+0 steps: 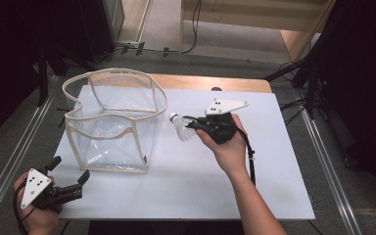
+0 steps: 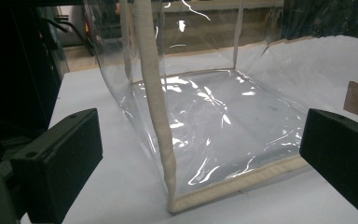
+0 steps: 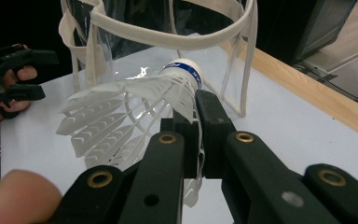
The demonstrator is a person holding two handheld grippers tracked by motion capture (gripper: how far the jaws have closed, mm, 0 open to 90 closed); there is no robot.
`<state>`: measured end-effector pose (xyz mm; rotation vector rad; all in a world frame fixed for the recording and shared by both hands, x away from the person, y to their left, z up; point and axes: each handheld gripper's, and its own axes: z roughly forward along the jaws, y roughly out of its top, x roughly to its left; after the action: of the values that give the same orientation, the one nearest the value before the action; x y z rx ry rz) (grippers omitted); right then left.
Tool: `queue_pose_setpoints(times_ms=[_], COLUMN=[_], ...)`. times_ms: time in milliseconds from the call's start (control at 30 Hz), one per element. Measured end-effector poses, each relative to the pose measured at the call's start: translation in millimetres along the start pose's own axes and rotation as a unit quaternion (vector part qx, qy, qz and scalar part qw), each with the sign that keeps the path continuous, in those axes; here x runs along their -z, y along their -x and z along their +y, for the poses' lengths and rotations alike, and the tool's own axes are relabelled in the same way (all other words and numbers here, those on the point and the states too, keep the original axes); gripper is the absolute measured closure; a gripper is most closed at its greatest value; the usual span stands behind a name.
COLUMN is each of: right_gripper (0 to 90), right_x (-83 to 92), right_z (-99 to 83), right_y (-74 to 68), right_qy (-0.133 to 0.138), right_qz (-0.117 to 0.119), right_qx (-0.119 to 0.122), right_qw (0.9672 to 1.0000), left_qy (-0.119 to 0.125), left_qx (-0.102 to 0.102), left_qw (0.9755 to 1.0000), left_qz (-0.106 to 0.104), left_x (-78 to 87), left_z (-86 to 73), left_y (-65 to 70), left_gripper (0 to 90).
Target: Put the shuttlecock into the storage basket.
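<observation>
We see one white shuttlecock (image 1: pixel 182 128) pinched at its skirt in the closed jaws of the right gripper (image 1: pixel 194 124), held above the middle of the white counter (image 1: pixel 274 166), its blue-banded cork pointing left. Just to its left stands one clear plastic bag (image 1: pixel 112 122) with cream fabric edging, open at the top, its near wall between the shuttlecock and the bag's inside. At the near left corner, the left gripper (image 1: pixel 68 172) holds its jaws wide apart, with nothing between them, facing the bag.
</observation>
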<state>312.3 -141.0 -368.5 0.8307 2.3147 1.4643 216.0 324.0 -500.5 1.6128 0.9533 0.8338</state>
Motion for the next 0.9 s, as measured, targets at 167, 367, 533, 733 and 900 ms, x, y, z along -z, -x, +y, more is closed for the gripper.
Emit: queue_pose_setpoints(times_ms=[167, 367, 533, 733, 900], right_gripper=[85.5, 85.5, 85.5, 85.5, 85.5], right_x=[0.6, 1.6, 2.1, 1.8, 1.6], right_z=[3.9, 7.2, 10.5, 15.7, 19.3], right_y=[0.4, 1.6, 2.0, 2.0, 1.2], right_qy=[0.003, 0.007, 0.008, 0.013, 0.015], right_qz=[0.000, 0.000, 0.000, 0.002, 0.003], right_qx=[0.002, 0.003, 0.003, 0.007, 0.006], right_qw=[1.0000, 1.0000, 1.0000, 0.9999, 0.9999], left_qy=[-0.001, -0.001, -0.001, -0.001, -0.001], left_qx=[-0.001, -0.001, -0.001, 0.000, -0.001], left_qw=[1.0000, 1.0000, 1.0000, 1.0000, 1.0000], left_qz=[0.000, 0.000, -0.001, -0.001, -0.001], left_x=[0.1, 0.0, 0.0, 0.0, 0.0], left_z=[0.0, 0.0, 0.0, 0.0, 0.0], left_y=[0.0, 0.2, 0.2, 0.1, 0.1], left_gripper=[0.0, 0.0, 0.0, 0.0, 0.0])
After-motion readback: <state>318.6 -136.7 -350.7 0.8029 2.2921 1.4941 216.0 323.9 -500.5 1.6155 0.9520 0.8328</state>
